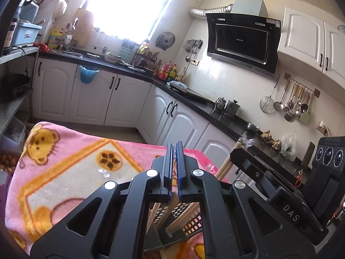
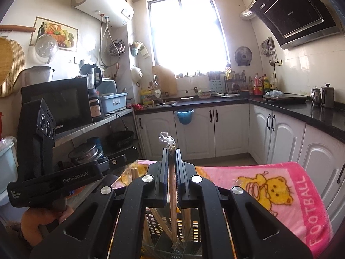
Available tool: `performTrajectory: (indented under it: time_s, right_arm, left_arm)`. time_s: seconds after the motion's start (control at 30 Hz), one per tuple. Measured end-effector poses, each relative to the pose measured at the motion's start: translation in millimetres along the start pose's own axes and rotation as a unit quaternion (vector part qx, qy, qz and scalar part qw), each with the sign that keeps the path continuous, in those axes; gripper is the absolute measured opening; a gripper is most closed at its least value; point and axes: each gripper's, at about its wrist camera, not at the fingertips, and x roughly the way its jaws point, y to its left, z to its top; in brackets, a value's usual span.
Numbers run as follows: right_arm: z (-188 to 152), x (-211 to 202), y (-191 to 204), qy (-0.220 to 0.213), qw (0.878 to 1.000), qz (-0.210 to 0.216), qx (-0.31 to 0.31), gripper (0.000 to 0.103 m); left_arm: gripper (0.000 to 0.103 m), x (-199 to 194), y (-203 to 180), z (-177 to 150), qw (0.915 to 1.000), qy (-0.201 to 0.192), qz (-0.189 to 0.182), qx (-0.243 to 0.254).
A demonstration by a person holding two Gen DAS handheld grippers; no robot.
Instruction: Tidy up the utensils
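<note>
Right gripper (image 2: 171,164) pinches chopsticks (image 2: 172,185), ends hidden

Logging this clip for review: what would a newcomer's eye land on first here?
Probably the right gripper, its jaws shut on wrapped wooden chopsticks standing over a black slotted basket. Next, the left gripper, pinching a bit of clear wrapper above the same basket. Under both lies a pink bear-print towel, with the glaring window behind.
</note>
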Motion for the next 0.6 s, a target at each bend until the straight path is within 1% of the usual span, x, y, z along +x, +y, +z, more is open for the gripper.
performTrajectory:
  time_s: [0.33,0.6]
  right_arm:
    - [-16,14,-5,0.017,1.0,-0.001,0.007,0.006]
    - [-25,19,-8,0.033,0.999,-0.008,0.014,0.006]
  left_arm:
    - [0.001,7,5,-15,0.9999,0.015,-0.006,-0.001]
    - [0.001,10,6,-24,0.9997,0.026,-0.002,0.003]
